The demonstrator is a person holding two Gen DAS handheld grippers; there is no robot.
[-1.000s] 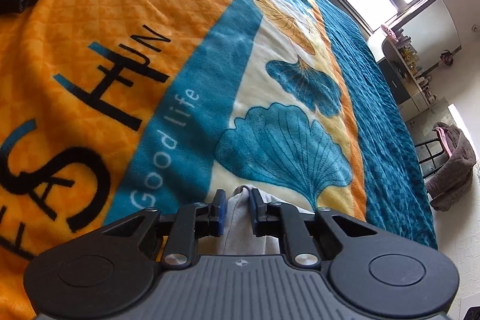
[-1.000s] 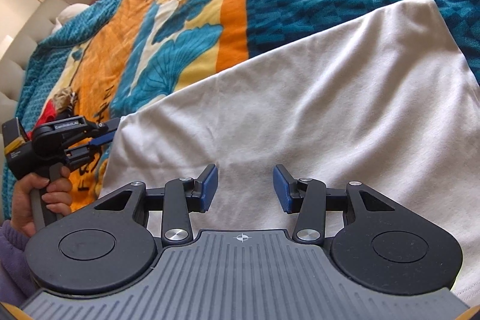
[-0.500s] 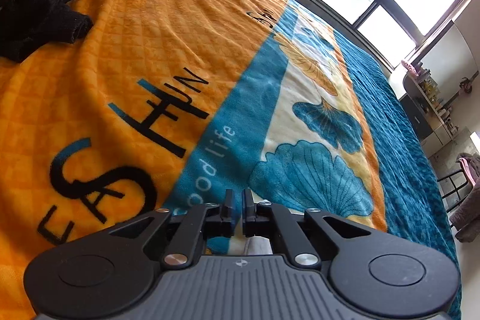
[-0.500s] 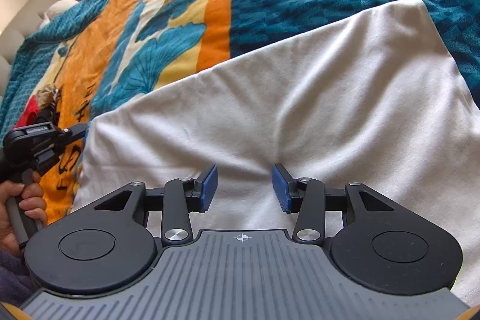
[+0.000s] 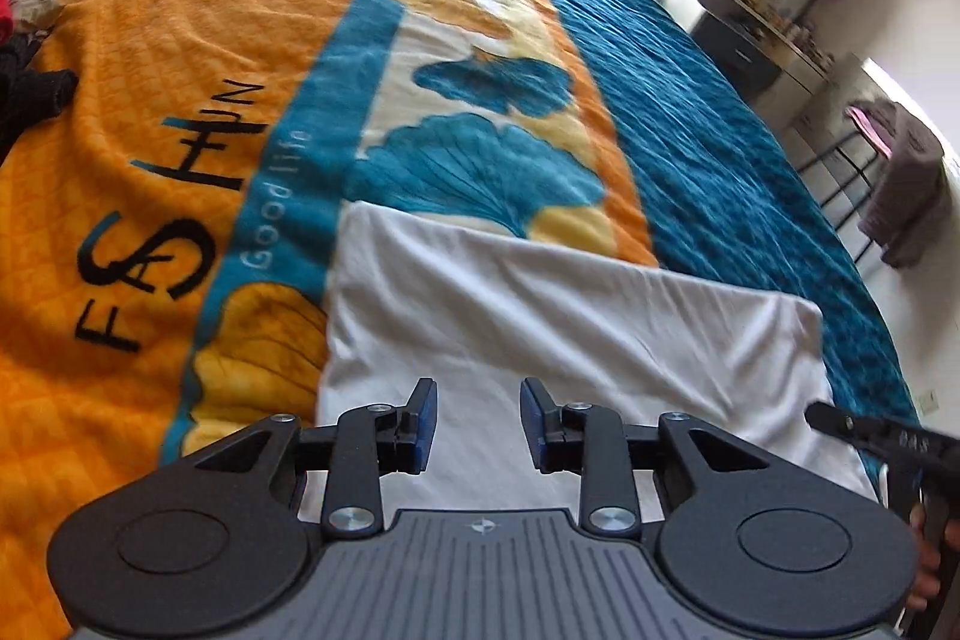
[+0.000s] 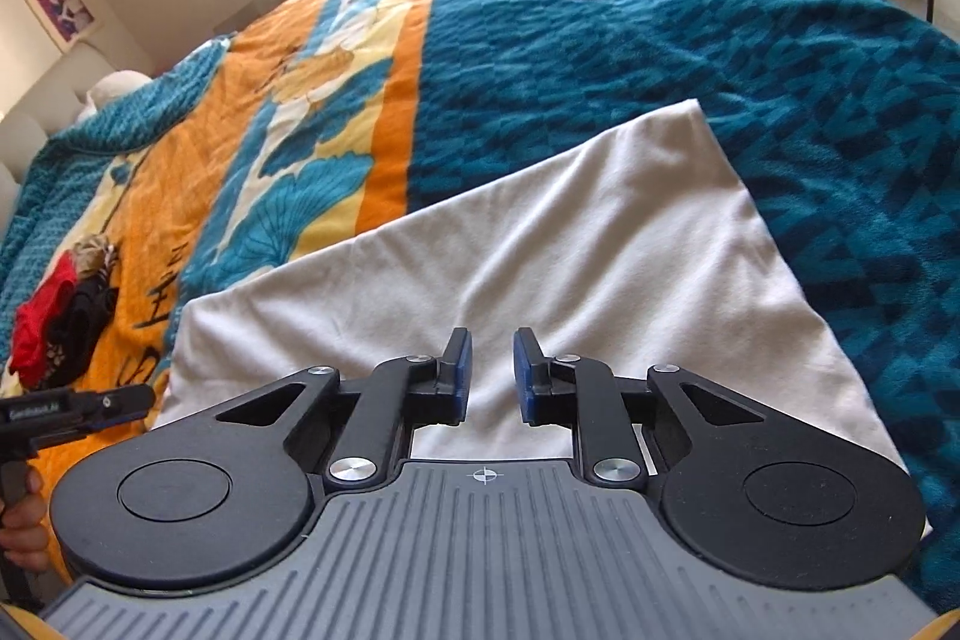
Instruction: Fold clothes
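White garment [image 5: 540, 316] lies flat on blanket [image 5: 180, 130], folded to rough rectangle, spanning leaf-print stripe and teal section, light creases across it. Left gripper [image 5: 478, 421] above near edge of cloth, fingers spread, gripping nothing. Right gripper [image 6: 493, 379] over same cloth, fingers parted with narrower gap, nothing between them. Pile of red and black clothes [image 6: 54, 334] well apart on orange part.

The bed is being viewed low and close from both wrist cameras, each aimed forward along its gripper's fingers. The white garment [image 5: 540, 316] [image 6: 510, 268] and patterned blanket [image 5: 180, 100] [image 6: 600, 40] are being shared by both views.
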